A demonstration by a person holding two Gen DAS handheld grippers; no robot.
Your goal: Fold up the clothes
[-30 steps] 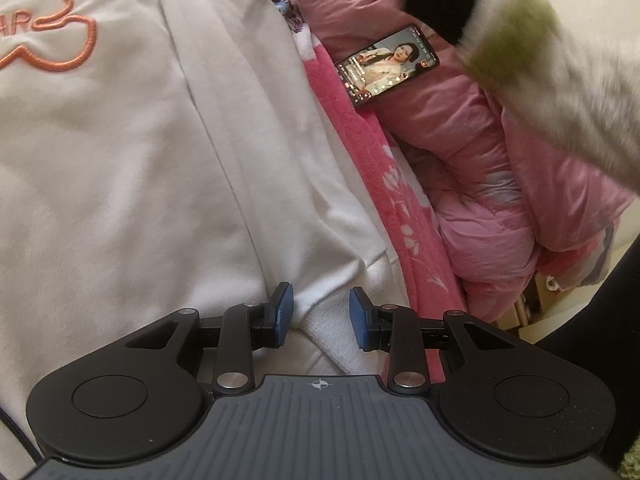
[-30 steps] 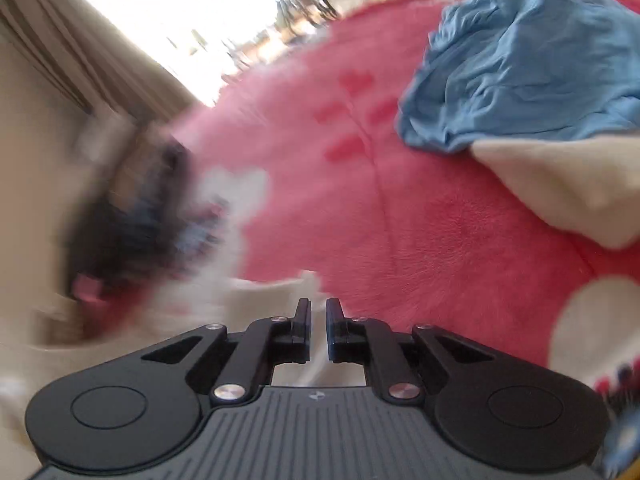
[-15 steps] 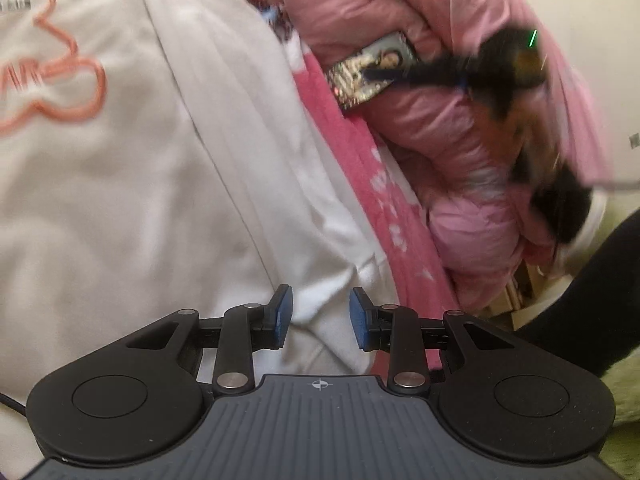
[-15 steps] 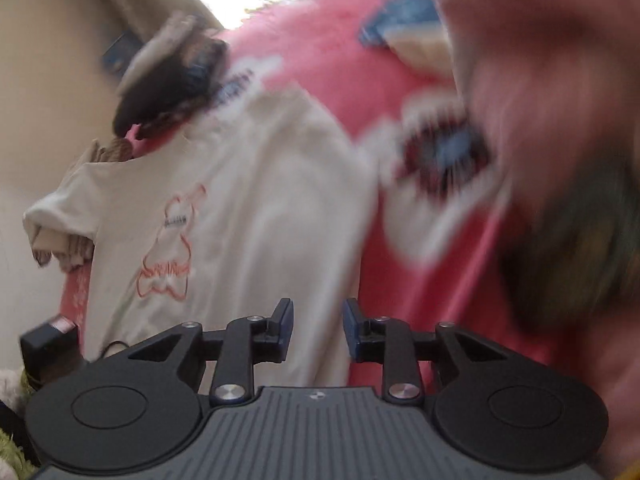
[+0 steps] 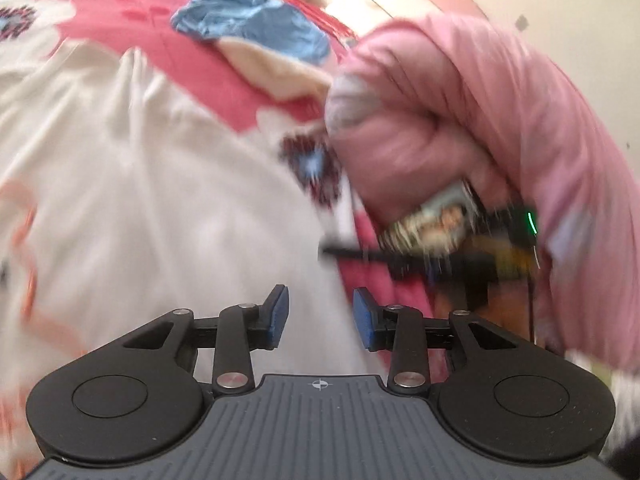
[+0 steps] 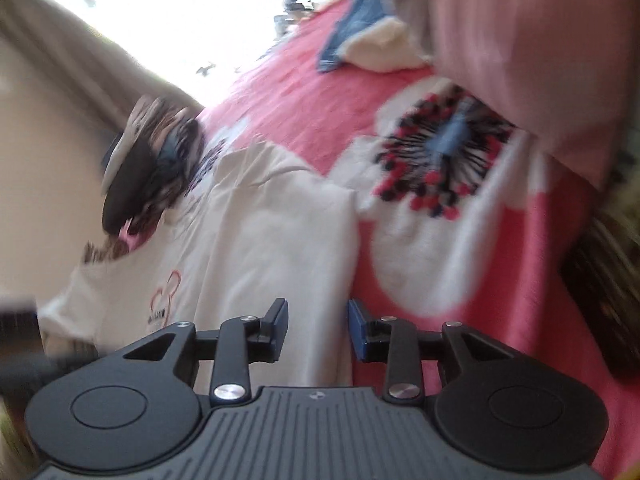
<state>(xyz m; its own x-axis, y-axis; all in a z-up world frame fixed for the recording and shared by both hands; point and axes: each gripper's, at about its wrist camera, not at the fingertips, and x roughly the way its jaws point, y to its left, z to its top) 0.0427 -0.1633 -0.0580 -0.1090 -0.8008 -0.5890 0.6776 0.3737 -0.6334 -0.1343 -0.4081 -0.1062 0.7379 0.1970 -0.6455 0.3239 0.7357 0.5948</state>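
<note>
The white T-shirt lay spread flat on the bed's pink flowered blanket, its orange outline print showing at the left of the left wrist view.

Left tongs: the jaws had just been opening and stood partly spread, with nothing between the blue pads. They hovered over the shirt's right edge, with no contact shown.

Right tongs: the jaws had likewise just been opening and stood partly spread and empty. The shirt's edge ran beneath the gap, white cloth under the left finger and blanket under the right.

A blue garment and a cream one lay bunched well beyond the shirt. A pink quilt was heaped at the right. Both views were blurred.
</note>
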